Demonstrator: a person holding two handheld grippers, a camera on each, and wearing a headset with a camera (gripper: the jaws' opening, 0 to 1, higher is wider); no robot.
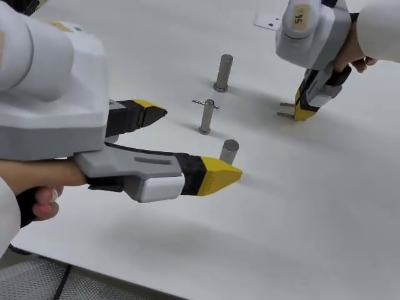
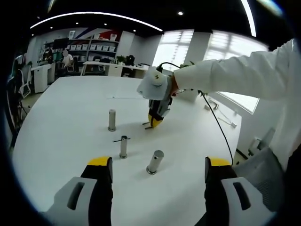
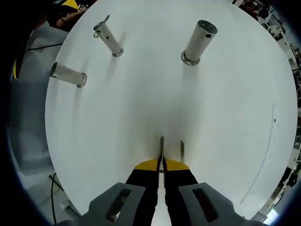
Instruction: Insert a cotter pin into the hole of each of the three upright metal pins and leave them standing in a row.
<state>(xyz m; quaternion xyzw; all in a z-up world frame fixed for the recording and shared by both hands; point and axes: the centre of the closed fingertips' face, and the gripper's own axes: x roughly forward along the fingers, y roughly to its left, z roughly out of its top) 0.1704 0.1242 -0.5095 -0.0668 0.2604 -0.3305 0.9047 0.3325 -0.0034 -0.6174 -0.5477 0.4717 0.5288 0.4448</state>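
Three upright metal pins stand in a row on the white table [image 1: 325, 206]: the far pin [image 1: 223, 73], the middle pin [image 1: 207, 117] with a cotter pin [image 1: 205, 104] through its hole, and the near pin [image 1: 229, 152]. My left gripper [image 1: 190, 145] is open, its yellow-tipped jaws either side of the near pin [image 2: 155, 162] and short of it. My right gripper [image 1: 303, 112] is tipped down to the table right of the row, shut on a cotter pin [image 3: 162, 150]. A second cotter pin [image 3: 182, 149] lies loose beside it.
A small white tag [image 1: 269, 20] lies at the far side of the table. The table's front edge [image 1: 125, 275] runs along the bottom of the head view, with grey floor below. Desks and shelves [image 2: 84, 52] stand far behind the table.
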